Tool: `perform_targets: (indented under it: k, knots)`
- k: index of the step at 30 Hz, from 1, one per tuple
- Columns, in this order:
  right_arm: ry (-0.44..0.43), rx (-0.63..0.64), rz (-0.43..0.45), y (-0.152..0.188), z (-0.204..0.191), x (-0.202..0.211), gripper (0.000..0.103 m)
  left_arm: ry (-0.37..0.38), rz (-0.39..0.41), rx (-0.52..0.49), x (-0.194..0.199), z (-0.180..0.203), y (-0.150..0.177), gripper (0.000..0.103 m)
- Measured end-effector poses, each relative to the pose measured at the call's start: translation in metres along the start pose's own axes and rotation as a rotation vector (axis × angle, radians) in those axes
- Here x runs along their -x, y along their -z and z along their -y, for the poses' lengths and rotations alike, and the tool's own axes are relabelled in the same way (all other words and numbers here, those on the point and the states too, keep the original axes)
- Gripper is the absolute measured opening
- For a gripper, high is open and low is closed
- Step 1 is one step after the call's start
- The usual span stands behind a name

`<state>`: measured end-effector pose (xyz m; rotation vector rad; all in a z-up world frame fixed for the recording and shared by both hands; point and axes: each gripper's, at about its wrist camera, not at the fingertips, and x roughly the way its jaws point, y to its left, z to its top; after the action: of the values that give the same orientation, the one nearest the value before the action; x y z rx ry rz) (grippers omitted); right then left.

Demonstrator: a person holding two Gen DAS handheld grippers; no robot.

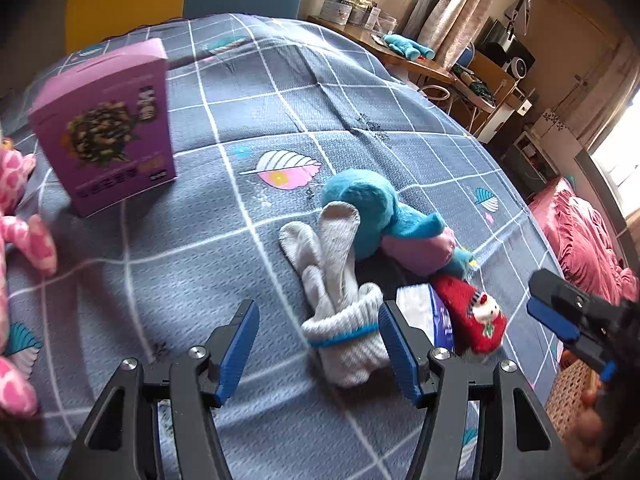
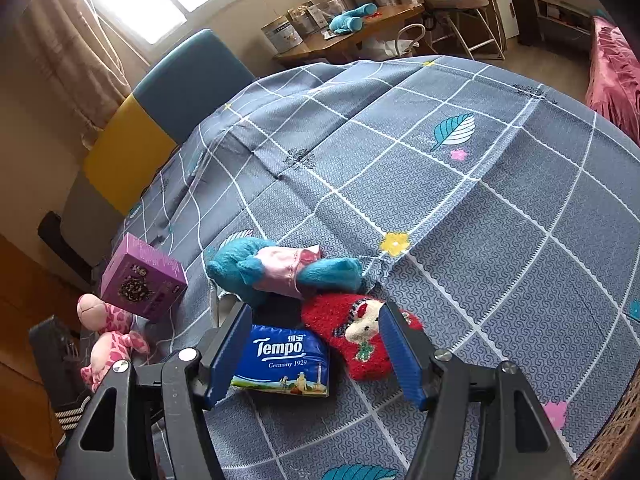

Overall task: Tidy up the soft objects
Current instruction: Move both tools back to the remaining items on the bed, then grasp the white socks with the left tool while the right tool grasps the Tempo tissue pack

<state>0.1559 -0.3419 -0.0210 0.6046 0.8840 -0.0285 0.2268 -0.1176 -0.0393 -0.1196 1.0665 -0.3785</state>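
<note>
On the grey checked bedspread (image 1: 248, 104) lie a white sock (image 1: 340, 300), a blue plush toy with a pink middle (image 1: 380, 216), and a red fuzzy sock with a white animal face (image 1: 476, 316). My left gripper (image 1: 318, 350) is open, its blue pads either side of the white sock's cuff. My right gripper (image 2: 316, 356) is open above the red sock (image 2: 360, 336) and a blue Tempo tissue pack (image 2: 286, 362). The blue plush (image 2: 280, 270) lies just beyond. The right gripper also shows at the right of the left wrist view (image 1: 560, 312).
A purple box (image 1: 108, 124) stands on the bed at the left, also in the right wrist view (image 2: 144, 276). A pink spotted plush (image 1: 20, 240) lies at the left edge (image 2: 108, 336). A wicker basket (image 1: 572, 396) sits at the right. A desk (image 2: 352, 36) and a pink bed (image 1: 584, 240) lie beyond.
</note>
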Motion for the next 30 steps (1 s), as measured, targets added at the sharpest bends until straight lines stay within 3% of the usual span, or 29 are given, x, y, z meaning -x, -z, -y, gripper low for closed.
perform_targets:
  k: [4, 9, 11, 16, 22, 30]
  knots:
    - [-0.015, -0.012, -0.004, 0.0, 0.001, -0.001, 0.067, 0.001, -0.036, 0.015, -0.024, 0.003, -0.008, 0.063]
    - [-0.021, -0.02, -0.005, 0.0, 0.002, -0.002, 0.067, 0.096, -0.11, 0.088, -0.05, -0.001, -0.006, 0.06]
    - [-0.021, -0.011, -0.003, 0.001, 0.0, -0.002, 0.067, 0.152, -0.1, 0.087, -0.047, -0.001, -0.003, 0.041]
    - [-0.015, 0.024, 0.009, 0.002, -0.004, -0.001, 0.063, 0.18, -0.053, 0.089, -0.018, -0.014, 0.008, 0.035]
    - [-0.007, 0.04, 0.001, 0.003, -0.006, -0.002, 0.062, 0.137, -0.02, 0.085, 0.035, -0.05, 0.042, 0.035]
    - [-0.011, 0.074, -0.054, 0.008, -0.012, -0.011, 0.062, 0.013, 0.013, 0.096, 0.086, -0.097, 0.108, 0.035]
